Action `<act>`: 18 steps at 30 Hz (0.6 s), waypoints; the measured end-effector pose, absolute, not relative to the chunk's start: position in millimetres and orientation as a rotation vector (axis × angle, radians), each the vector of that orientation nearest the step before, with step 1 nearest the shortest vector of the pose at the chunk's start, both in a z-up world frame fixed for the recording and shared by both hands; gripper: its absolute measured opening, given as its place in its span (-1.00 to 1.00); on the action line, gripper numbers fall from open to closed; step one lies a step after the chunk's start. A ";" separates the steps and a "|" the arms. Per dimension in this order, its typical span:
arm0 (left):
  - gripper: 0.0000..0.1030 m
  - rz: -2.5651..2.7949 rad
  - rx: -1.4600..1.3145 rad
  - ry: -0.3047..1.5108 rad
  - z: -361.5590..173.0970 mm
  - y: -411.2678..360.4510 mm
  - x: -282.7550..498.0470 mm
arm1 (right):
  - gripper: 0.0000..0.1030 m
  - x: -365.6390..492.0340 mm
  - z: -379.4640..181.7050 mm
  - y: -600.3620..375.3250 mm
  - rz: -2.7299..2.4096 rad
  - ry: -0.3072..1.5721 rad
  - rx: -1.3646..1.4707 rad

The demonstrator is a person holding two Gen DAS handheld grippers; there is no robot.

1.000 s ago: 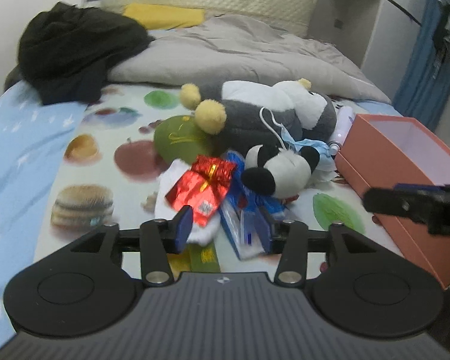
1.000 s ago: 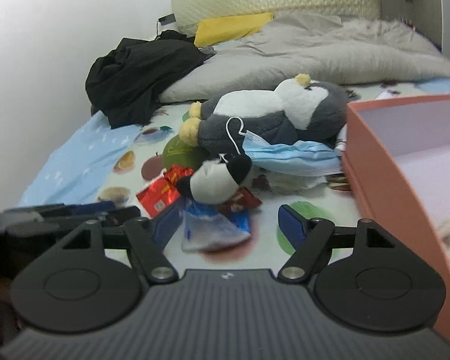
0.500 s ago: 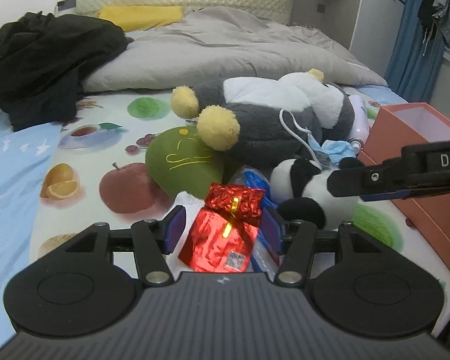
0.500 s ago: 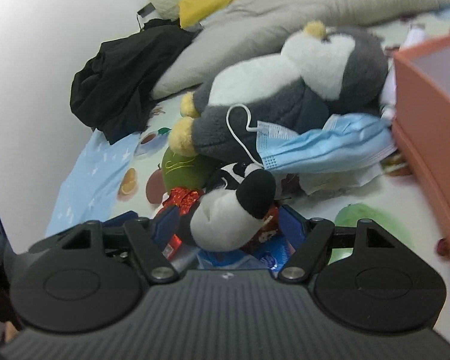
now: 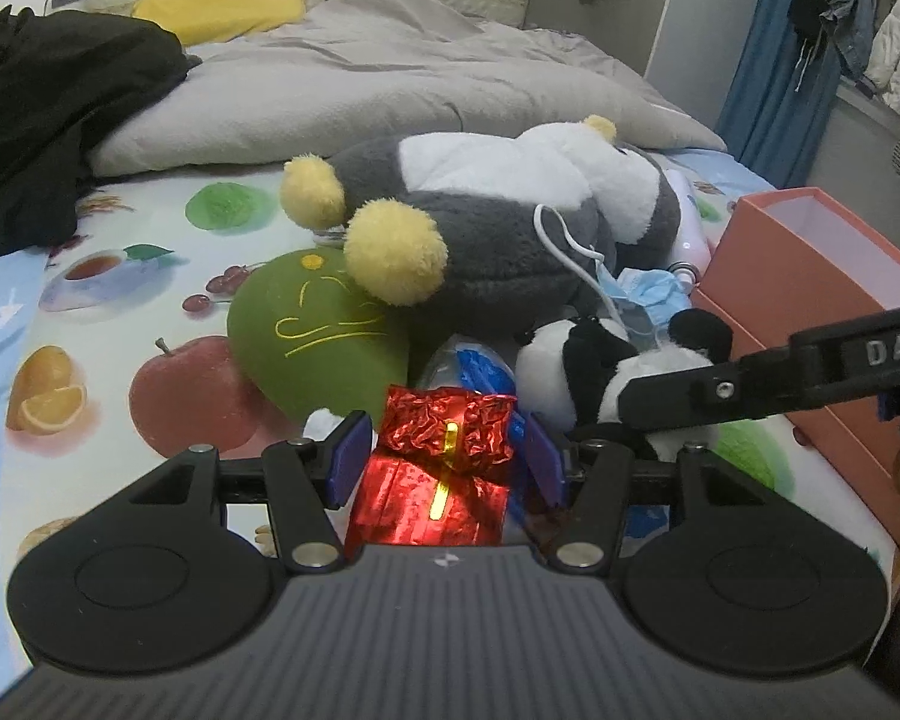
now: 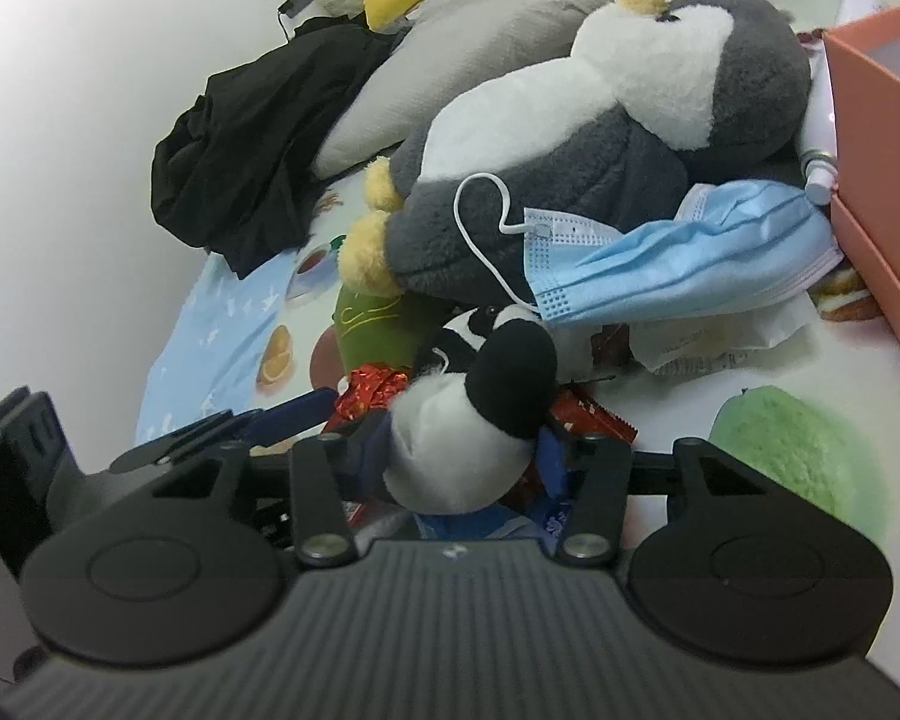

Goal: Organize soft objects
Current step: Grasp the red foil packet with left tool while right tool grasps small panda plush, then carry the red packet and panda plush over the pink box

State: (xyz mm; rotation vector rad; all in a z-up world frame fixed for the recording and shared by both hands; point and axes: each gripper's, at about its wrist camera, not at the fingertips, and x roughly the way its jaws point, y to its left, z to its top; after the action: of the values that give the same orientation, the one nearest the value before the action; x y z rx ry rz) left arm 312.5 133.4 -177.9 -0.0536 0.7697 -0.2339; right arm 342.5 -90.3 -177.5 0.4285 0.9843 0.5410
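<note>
The right gripper (image 6: pixel 459 462) jaws are closing round the small panda plush (image 6: pixel 468 420), lying just before the grey penguin plush (image 6: pixel 570 168). The left gripper (image 5: pixel 444 462) jaws are spread astride the red foil packet (image 5: pixel 444 468). Packets beneath could be snagged, or the round plush squeezed out.

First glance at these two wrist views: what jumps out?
The big grey-and-white penguin plush lying across the fruit-print sheet, a blue face mask draped against it. In front, the left gripper straddles a shiny red foil packet, and the right gripper is closing around a small panda plush.
</note>
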 end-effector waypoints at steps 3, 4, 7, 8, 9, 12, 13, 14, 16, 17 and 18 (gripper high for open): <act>0.21 -0.229 -0.064 0.771 -181.0 133.1 314.4 | 0.01 343.1 -175.8 -92.0 0.537 0.981 0.424; 0.20 -0.225 -0.065 0.772 -181.9 132.8 314.6 | 0.01 343.1 -175.4 -92.6 0.536 0.982 0.423; 0.17 -0.200 -0.067 0.779 -184.4 133.9 314.9 | 0.01 341.6 -173.4 -91.2 0.540 0.976 0.404; 0.16 -0.185 -0.075 0.774 -184.0 134.9 313.7 | 0.00 340.9 -172.4 -90.0 0.541 0.971 0.393; 0.14 -0.180 -0.077 0.772 -182.9 135.0 313.1 | 0.00 340.4 -171.8 -89.2 0.541 0.969 0.385; 0.13 -0.168 -0.061 0.774 -180.1 134.0 310.5 | 0.00 337.8 -168.9 -87.8 0.540 0.964 0.364; 0.12 -0.160 -0.069 0.776 -178.5 134.3 309.5 | 0.00 336.5 -167.6 -87.7 0.541 0.962 0.357; 0.12 -0.159 -0.082 0.776 -176.3 135.2 308.0 | 0.00 335.0 -166.3 -87.8 0.541 0.962 0.353; 0.12 -0.155 -0.095 0.770 -170.2 134.6 303.4 | -0.01 330.6 -163.0 -88.3 0.542 0.961 0.342; 0.12 -0.147 -0.097 0.766 -166.9 133.7 300.5 | -0.01 327.9 -160.7 -88.7 0.542 0.958 0.336; 0.12 -0.143 -0.103 0.764 -163.6 133.0 297.4 | -0.02 325.0 -158.4 -89.3 0.543 0.953 0.328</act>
State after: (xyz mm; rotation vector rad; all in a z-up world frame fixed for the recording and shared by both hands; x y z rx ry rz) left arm 297.4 133.0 -163.6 -0.1029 0.7639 -0.1435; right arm 325.0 -89.3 -158.4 0.3285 0.9532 0.5428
